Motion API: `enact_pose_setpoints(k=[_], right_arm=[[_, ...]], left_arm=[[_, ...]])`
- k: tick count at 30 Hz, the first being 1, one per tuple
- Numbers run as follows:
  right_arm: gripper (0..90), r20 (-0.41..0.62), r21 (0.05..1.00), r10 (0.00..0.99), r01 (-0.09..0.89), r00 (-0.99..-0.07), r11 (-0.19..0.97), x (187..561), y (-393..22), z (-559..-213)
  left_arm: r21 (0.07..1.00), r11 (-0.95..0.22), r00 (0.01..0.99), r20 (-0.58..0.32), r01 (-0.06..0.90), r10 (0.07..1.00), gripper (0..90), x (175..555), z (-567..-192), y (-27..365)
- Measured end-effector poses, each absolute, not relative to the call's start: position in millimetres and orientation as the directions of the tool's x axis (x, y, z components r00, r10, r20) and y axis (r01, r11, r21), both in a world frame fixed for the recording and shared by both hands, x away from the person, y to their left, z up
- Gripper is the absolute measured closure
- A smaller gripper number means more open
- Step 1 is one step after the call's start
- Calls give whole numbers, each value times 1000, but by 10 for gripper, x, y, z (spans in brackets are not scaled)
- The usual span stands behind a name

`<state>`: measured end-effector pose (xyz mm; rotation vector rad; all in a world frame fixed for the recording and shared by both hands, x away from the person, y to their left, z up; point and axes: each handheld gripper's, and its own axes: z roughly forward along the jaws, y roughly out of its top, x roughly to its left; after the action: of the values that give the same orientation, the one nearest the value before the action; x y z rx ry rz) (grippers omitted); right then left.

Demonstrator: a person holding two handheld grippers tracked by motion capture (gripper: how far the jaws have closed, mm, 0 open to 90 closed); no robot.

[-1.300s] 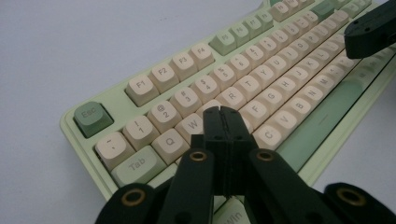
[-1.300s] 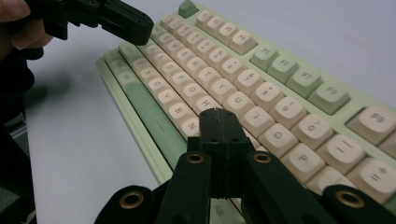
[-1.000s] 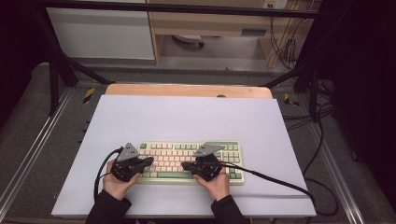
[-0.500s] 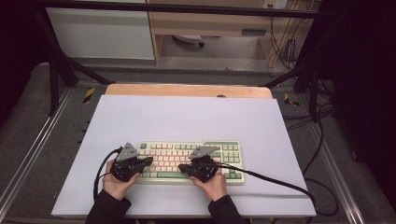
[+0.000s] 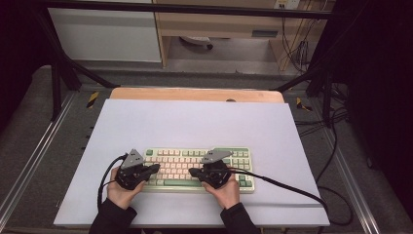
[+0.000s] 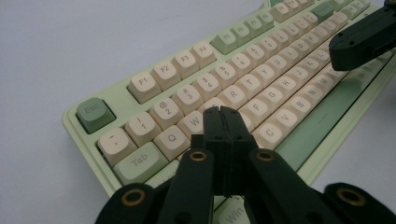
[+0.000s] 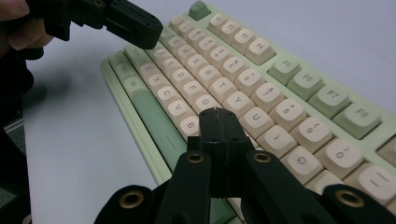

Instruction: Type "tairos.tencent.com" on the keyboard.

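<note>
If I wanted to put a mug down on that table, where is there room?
The pale table sheet lies bare beyond the green-and-cream keyboard, and left and right of it. It is crowded at the keyboard, where the left gripper and right gripper hover.

Matt plastic keyboard (image 5: pixel 195 168) with smooth keycaps, matt black plastic tongs (image 6: pixel 223 122), smooth matt table (image 5: pixel 195 122), wooden edge (image 5: pixel 195 94)

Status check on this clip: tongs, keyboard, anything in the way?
Left tongs shut, over the keys. Right tongs shut, over the keys. Keyboard flat on white table. Nothing blocking.
</note>
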<state>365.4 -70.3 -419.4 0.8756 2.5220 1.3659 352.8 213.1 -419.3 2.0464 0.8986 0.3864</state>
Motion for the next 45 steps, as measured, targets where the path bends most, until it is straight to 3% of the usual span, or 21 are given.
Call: enact_pose_setpoints(k=[23,45], right_arm=[[900,151,812,637,462,-756,356,3617,-1371,-4192],[900,154,817,640,461,-753,346,3588,-1448,-4209]], left_arm=[[801,-402,712,-43,444,701,900,3570,-4132,1904],[770,-437,715,-35,464,698,900,3790,-4229,1502]])
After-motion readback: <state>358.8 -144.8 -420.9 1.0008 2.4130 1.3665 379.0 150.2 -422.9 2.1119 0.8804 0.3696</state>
